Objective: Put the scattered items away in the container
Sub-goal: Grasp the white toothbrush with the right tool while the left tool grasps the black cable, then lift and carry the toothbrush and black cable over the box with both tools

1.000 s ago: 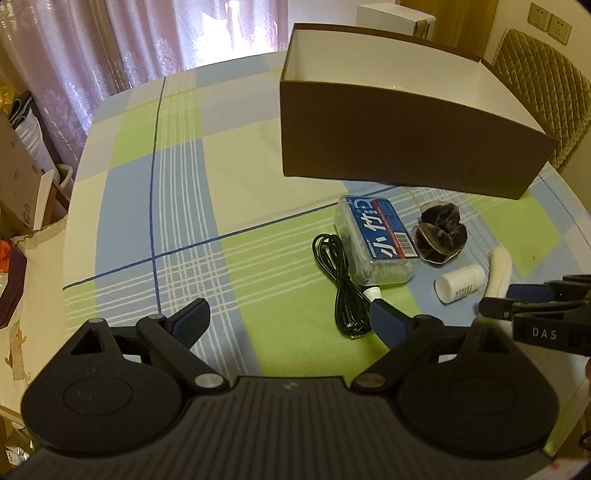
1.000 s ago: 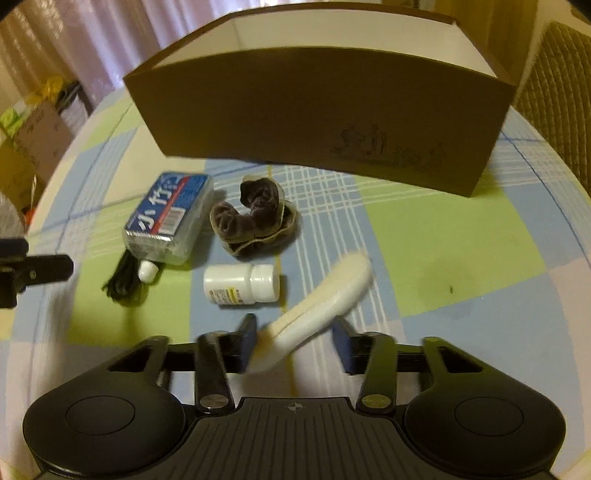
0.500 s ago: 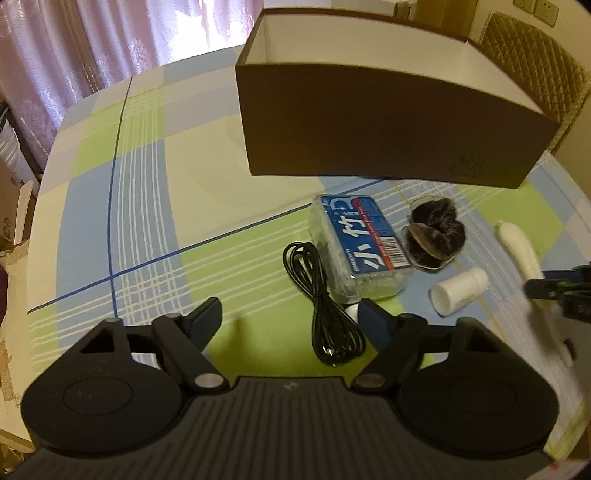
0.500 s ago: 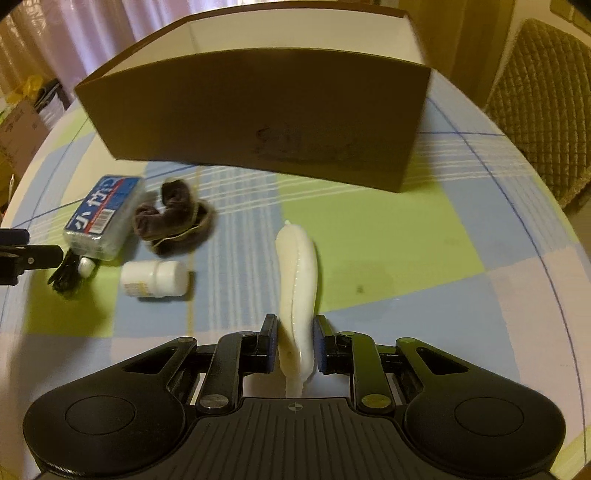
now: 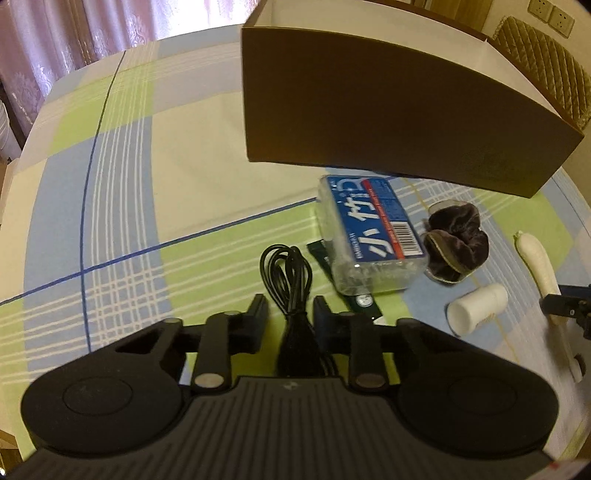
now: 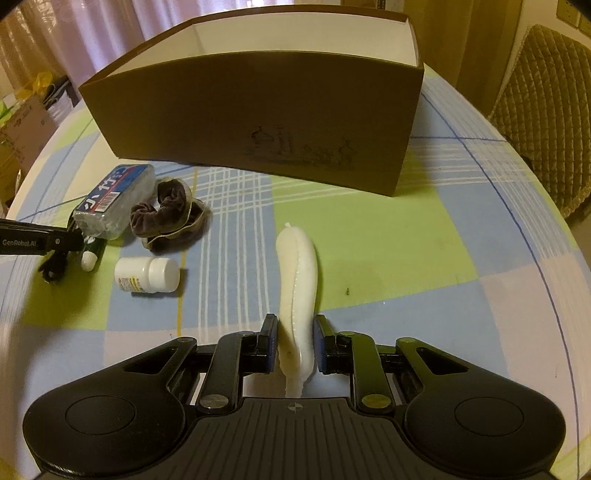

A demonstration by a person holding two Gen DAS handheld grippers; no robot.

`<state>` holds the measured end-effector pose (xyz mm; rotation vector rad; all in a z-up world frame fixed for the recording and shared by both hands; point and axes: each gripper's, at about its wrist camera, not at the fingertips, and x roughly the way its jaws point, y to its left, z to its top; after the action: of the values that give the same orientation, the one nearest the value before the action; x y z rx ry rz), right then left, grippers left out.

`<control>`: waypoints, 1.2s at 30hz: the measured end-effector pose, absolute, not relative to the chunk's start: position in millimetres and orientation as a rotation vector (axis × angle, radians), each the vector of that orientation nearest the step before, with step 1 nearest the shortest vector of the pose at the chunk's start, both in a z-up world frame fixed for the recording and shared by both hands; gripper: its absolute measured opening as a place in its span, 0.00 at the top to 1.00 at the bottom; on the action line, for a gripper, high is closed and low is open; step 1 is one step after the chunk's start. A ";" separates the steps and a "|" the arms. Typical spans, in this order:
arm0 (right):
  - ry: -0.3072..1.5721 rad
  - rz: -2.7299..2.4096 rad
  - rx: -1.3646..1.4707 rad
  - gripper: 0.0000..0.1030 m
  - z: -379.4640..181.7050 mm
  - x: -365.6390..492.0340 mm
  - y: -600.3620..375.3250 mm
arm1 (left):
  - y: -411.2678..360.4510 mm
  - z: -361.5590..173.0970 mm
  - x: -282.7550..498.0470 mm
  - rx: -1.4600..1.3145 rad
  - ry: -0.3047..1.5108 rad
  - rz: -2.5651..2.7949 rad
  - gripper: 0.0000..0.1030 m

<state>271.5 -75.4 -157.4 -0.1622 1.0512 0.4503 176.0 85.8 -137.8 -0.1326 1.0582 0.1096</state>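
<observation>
Both grabs underway: right gripper [image 6: 294, 341] jaws clamp the white pod [image 6: 298, 280] near the tabletop's front edge, left gripper [image 5: 290, 319] jaws narrow around the cable [image 5: 290, 280]; next, lift over the box [image 6: 258, 122] wall.

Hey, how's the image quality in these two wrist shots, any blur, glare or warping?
Left wrist view: heavy fisheye bending of the tablecloth lines, bright washout at the curtain, box front in shadow, right edge soft. Right wrist view: same curving, dim warm light, white pouch sharp, left edge slightly smeared.
</observation>
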 end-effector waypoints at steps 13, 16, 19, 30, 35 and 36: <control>1.003 0.494 -0.234 0.82 -160.1 269.2 -72.6 | 107.2 -134.3 149.0 -0.190 1.079 0.143 0.82; 0.984 0.503 -0.246 0.79 -161.7 273.5 -69.2 | 103.4 -136.1 160.1 -0.173 1.066 0.138 0.82; 0.959 0.510 -0.274 0.73 -164.1 276.0 -64.3 | 97.0 -137.1 168.9 -0.132 1.065 0.131 0.82; 0.941 0.567 -0.321 0.81 -165.9 269.6 -53.9 | 90.6 -135.2 156.4 -0.136 1.080 0.113 0.83; 0.968 0.595 -0.268 0.81 -158.8 265.0 -58.4 | 87.9 -124.0 142.8 -0.157 1.065 0.110 0.83; 0.968 0.595 -0.256 0.81 -156.4 264.7 -59.6 | 86.9 -120.6 140.6 -0.158 1.059 0.108 0.83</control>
<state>264.7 -59.6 -156.4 -0.2556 0.9680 0.5955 140.6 86.9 -120.6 -0.1575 1.0586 0.1082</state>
